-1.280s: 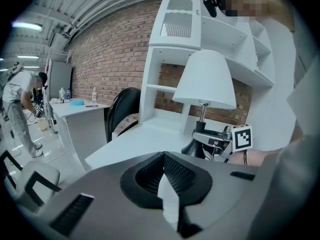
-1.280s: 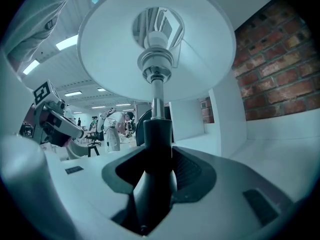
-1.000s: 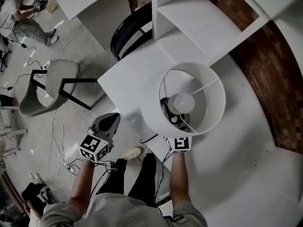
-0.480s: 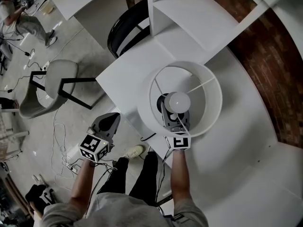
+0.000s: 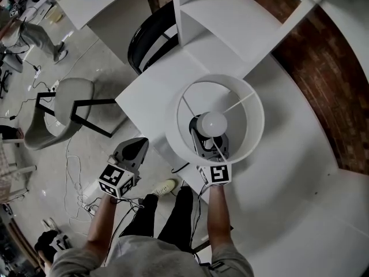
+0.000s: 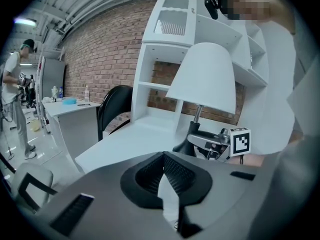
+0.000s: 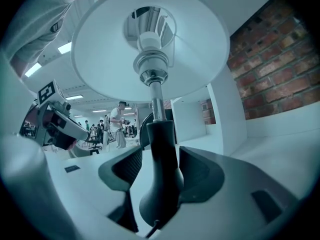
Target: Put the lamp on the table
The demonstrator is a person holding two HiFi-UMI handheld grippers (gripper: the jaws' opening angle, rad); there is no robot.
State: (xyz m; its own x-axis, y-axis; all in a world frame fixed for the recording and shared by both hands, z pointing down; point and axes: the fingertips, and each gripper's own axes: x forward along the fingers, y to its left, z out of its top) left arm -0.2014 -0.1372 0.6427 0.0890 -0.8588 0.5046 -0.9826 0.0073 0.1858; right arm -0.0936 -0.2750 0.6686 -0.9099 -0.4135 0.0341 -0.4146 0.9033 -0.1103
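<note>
The lamp, with a white drum shade (image 5: 253, 115) and a bulb (image 5: 212, 122), stands on the corner of the white table (image 5: 153, 91). Its black base and neck (image 7: 162, 154) rise between the jaws of my right gripper (image 5: 209, 142) (image 7: 161, 170). Those jaws are opening, with narrow gaps beside the neck. My left gripper (image 5: 134, 150) (image 6: 167, 184) hovers off the table's edge over the floor, jaws together and holding nothing. From the left gripper view the lamp (image 6: 205, 79) and my right gripper (image 6: 210, 144) show side-on.
A white shelf unit (image 5: 230, 22) stands at the table's back against a brick wall (image 5: 323, 91). A black chair (image 5: 153, 33) is tucked in at the far side. A grey chair (image 5: 63, 105) and loose cables (image 5: 72, 166) are on the floor at left.
The lamp and my right gripper have drifted slightly left in the head view. The left gripper has stayed where it was.
</note>
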